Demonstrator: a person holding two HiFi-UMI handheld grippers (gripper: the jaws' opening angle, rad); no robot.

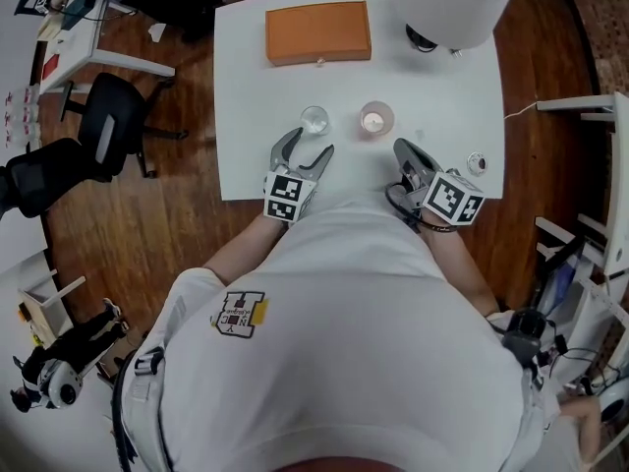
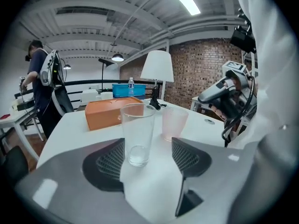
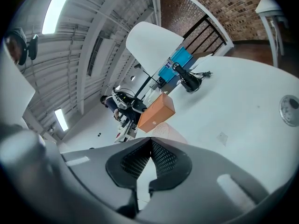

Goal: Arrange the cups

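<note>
Approach to the first cup. The left hand-held gripper (image 1: 311, 144) has its jaws wide apart and aimed at the clear glass (image 1: 314, 119). The glass stands upright on the white desk (image 1: 251, 116), just ahead of the jaw tips and in line with the gap. Neither pad touches it. The pink cup (image 1: 375, 119) stands beside the glass, apart from it, on the person's right. The right hand-held gripper (image 1: 405, 149) rests near the desk's front edge with its jaws together and nothing between them.

The step in hand appears to be the reach for the glass. The next move would call for a short advance so that the pads flank its lower wall, then a gentle closure, since the tall, thin glass could tip.

Differences between views:
- The head view alone gives the layout: the two cups in a row, the orange box (image 1: 317, 31) behind them and the lamp shade (image 1: 452, 3) at the far corner.
- The left gripper view alone shows that the glass is empty.
- The right gripper view confirms the closed pads, with the frosted pink cup just beyond them.
</note>
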